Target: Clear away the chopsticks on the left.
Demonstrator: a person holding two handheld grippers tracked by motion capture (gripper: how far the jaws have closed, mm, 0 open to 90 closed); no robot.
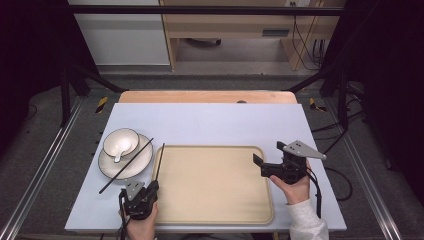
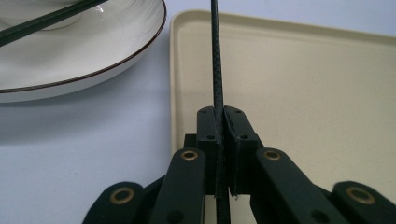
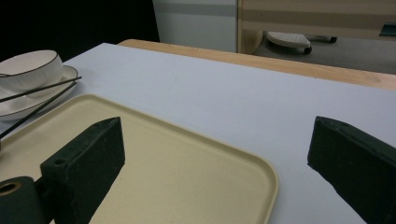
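Pinching black chopstick (image 2: 216, 56) in closed left gripper (image 2: 219, 140) at beige tray (image 1: 215, 200) edge | right gripper (image 3: 215, 154) jaws wide apart, empty | second chopstick (image 1: 125, 166) across plate (image 1: 112, 167)

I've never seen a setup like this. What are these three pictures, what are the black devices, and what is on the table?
A person sits at a table holding a hand-held gripper in each hand; no robot arm is involved. The high view looks down from above. The other two pictures come from cameras riding on each gripper, looking along its black jaws. On the table lie a beige tray and a plate carrying a bowl with a spoon. One chopstick lies across the plate. The left gripper is closed on the other chopstick, beside the tray's left edge. The right gripper is open, holding nothing, at the tray's right edge.
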